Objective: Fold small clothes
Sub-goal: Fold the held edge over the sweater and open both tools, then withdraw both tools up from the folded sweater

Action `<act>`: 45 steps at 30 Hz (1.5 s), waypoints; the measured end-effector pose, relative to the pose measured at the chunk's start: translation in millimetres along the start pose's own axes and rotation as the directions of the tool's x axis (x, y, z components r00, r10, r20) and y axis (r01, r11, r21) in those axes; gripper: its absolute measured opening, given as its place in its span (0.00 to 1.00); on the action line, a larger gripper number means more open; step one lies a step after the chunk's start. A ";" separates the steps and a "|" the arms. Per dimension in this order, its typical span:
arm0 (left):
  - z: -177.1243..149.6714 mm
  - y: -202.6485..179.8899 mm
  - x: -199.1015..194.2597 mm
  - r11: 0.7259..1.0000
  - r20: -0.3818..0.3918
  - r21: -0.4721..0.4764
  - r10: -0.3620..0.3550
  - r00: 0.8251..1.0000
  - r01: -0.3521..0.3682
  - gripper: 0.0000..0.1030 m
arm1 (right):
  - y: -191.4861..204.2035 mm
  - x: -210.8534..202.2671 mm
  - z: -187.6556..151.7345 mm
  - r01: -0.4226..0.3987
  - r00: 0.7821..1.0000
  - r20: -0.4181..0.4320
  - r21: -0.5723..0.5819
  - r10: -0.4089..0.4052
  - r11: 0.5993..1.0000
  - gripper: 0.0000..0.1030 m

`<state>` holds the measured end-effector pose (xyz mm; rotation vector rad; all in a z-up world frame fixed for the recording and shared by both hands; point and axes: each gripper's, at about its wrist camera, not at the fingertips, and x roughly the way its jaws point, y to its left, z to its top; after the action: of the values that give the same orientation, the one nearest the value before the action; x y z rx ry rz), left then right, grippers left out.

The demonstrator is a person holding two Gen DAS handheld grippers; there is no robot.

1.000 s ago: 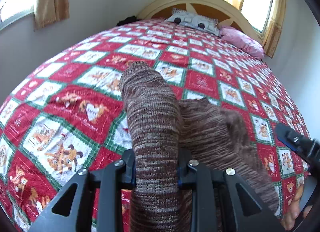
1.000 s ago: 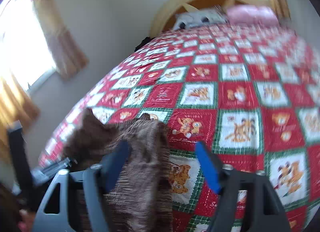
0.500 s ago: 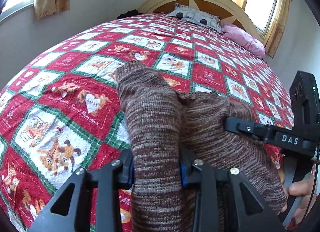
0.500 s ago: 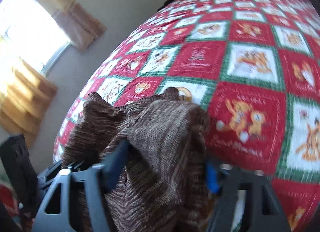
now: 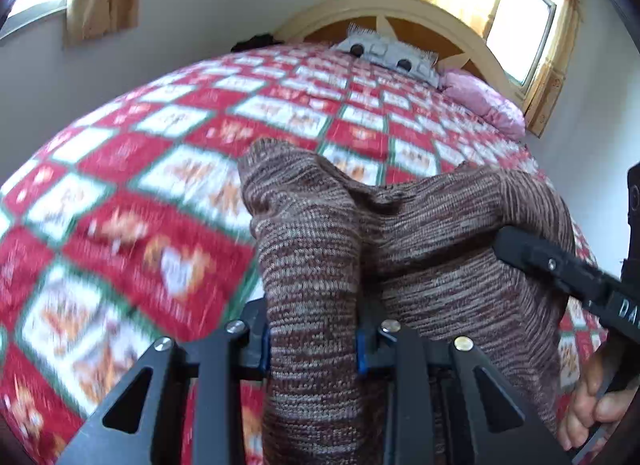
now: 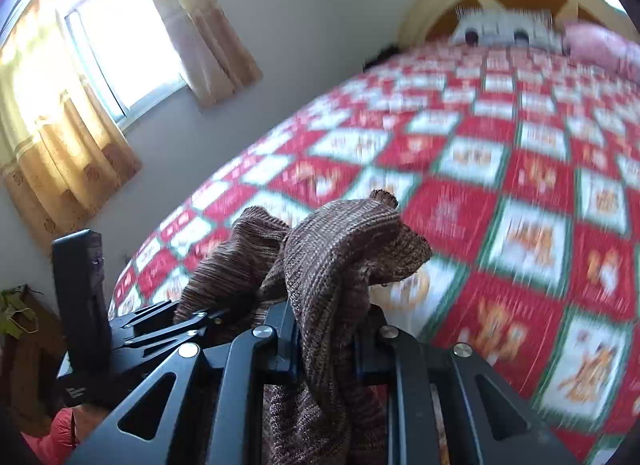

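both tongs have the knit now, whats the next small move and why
Probably carry both tongs forward and lower the knit onto the quilt. The left tongs and right tongs are each shut on it, and it hangs bunched between them, so it needs laying flat before any fold.

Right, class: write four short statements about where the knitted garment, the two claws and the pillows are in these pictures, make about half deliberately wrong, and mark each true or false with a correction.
1. The left claw is shut on the brown knitted garment. True.
2. The right claw is open and holds nothing. False: it is also shut on the garment.
3. The garment lies flat and neatly folded on the quilt. False: it is bunched and held up between the two claws.
4. A grey pillow and a pink pillow lie at the headboard. True.
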<state>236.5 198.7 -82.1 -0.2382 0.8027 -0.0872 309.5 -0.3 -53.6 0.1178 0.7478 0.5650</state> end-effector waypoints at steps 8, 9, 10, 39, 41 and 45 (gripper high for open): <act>21.6 13.3 52.7 0.996 -0.082 0.035 0.083 0.993 -0.081 0.53 | -68.6 37.6 15.5 0.368 0.929 -0.028 0.001 -0.368 0.930 0.26; 19.5 18.4 45.1 0.998 -0.066 0.016 0.065 0.996 -0.064 0.54 | -78.3 22.7 12.9 0.404 0.914 0.009 0.045 -0.405 0.914 0.27; 17.0 23.0 35.8 0.998 -0.047 0.003 0.068 0.997 -0.068 0.58 | -84.3 8.6 10.1 0.420 0.904 0.040 0.084 -0.425 0.903 0.27; -94.8 -38.3 -79.7 0.952 0.053 0.162 0.254 0.966 -0.259 0.72 | 34.2 -87.6 -133.7 0.261 0.965 -0.007 0.175 -0.264 0.949 0.51; -95.7 -44.5 -91.5 0.950 0.076 0.176 0.247 0.966 -0.257 0.77 | 38.3 -101.3 -136.5 0.257 0.964 0.009 0.213 -0.265 0.943 0.61; -97.5 -57.0 -124.2 0.943 0.171 0.189 0.243 0.955 -0.274 0.94 | 51.8 -126.9 -138.8 0.272 0.957 0.041 0.229 -0.288 0.935 0.61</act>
<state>80.9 146.9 -46.3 0.0633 0.6671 0.0927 118.0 -36.3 -62.6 0.2335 0.7387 0.2025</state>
